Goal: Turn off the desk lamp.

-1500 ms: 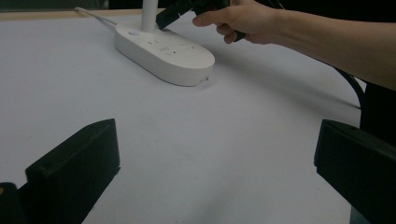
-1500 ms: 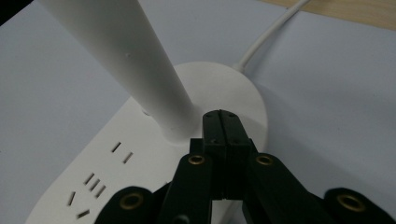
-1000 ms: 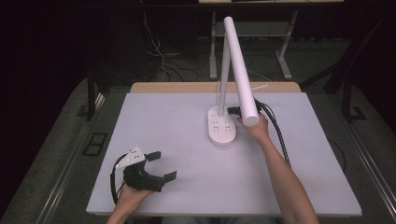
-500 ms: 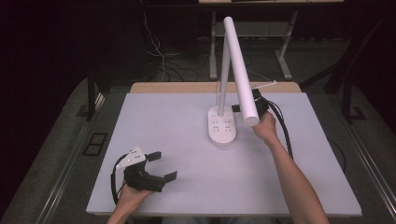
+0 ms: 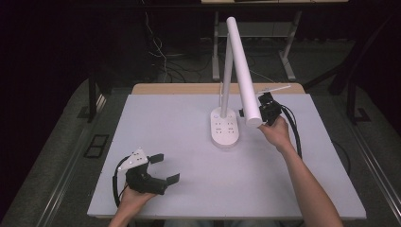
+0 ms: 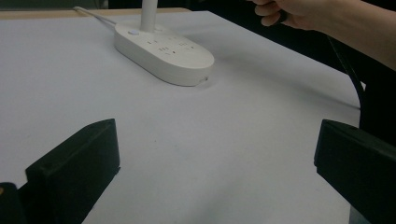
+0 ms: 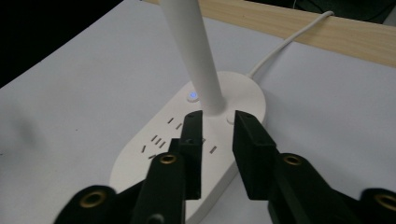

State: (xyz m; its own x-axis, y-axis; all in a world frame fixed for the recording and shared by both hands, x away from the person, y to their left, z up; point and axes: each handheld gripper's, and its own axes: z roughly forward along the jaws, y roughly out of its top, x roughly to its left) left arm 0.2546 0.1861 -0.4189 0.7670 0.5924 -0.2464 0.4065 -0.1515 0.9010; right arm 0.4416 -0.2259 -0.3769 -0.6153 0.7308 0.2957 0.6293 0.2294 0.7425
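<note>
Lamp [image 5: 226, 120] stands at centre right of the high view, its oval base [image 7: 196, 140] on the white table [image 5: 179, 156]. We judge it rigid and base-heavy (smooth plastic, likely slippery); take hold at the tilted lamp head [image 5: 243, 71]. Right gripper [image 5: 268, 111] has risen beside that head since the earlier frame, and its jaws have just been opening, narrowly parted, nothing between. Left gripper [image 5: 163, 168] rests wide at lower left, unmoved.

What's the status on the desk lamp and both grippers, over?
Left gripper open, resting on table. Right gripper jaws just opening, nothing between them, above lamp base. Lamp upright. Nothing in the way.
</note>
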